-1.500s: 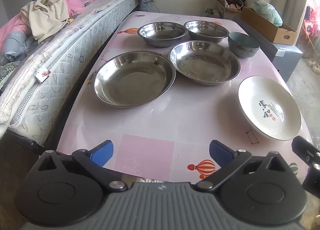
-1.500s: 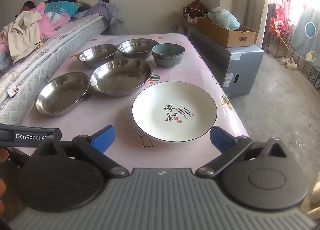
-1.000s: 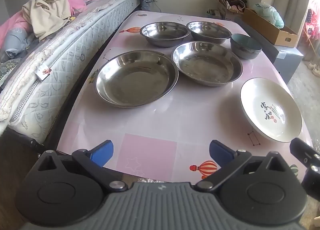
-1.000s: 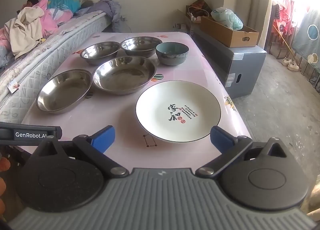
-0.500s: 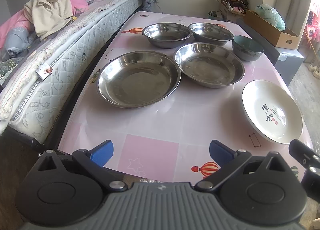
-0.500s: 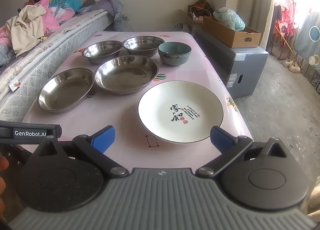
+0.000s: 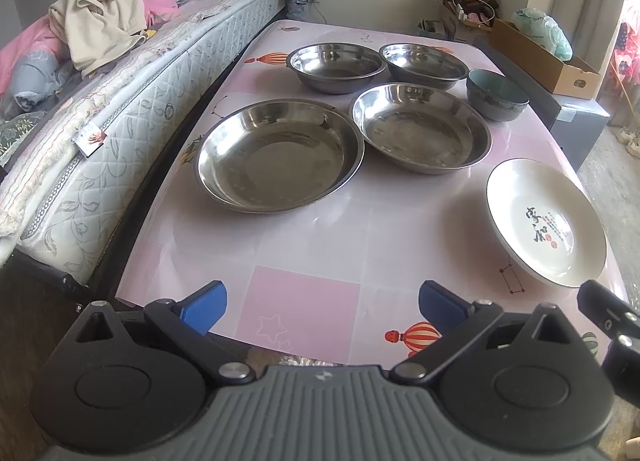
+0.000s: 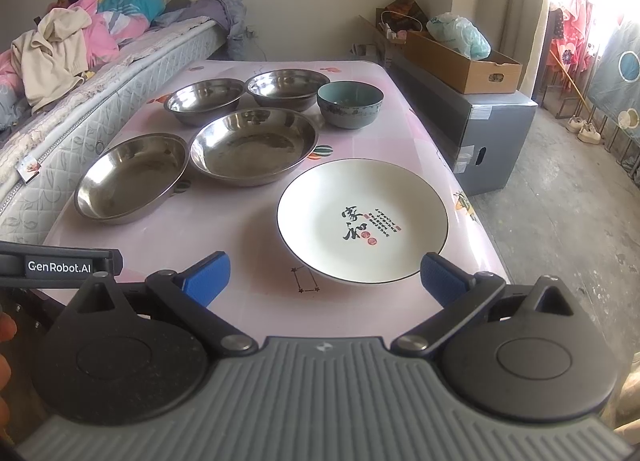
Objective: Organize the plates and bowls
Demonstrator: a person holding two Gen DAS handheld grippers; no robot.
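A: How are the left tongs point(image 7: 322, 307) and the right tongs point(image 8: 325, 275) seen?

B: Both pairs are held wide apart, with nothing clamped between the blue pads point(image 7: 204, 311). Both are poised above the near edge of the desk point(image 7: 304, 245), and no dish is touched by either. A part of the right tool is seen at the lower right of the left wrist view, and a black bar marked "GenRobot.AI" point(image 8: 60, 267) is seen at the left of the right wrist view.

A: Where are the plates and bowls found?

B: All are laid out on the pink patterned cover of the desk. A white plate with calligraphy point(image 8: 362, 221) is set nearest the right tongs, close to the near right edge. Two wide shallow steel plates are placed side by side in the middle: the left steel plate point(image 7: 278, 155) nearer the bed, the right steel plate point(image 7: 420, 129) just beside it, so close that it cannot be told whether the rims touch. Behind them two steel bowls are lined up, the left steel bowl point(image 7: 336, 67) and the right steel bowl point(image 7: 424, 63), close together. A teal ceramic bowl point(image 7: 496, 95) is stood to their right. Every dish is upright and unstacked.

A: What else is shown?

B: A mattress point(image 7: 120, 109) heaped with bedding point(image 7: 104, 21) is seen along the left of the desk, and a cardboard box point(image 8: 460, 61) is rested on a grey cabinet point(image 8: 492, 133) to the right.
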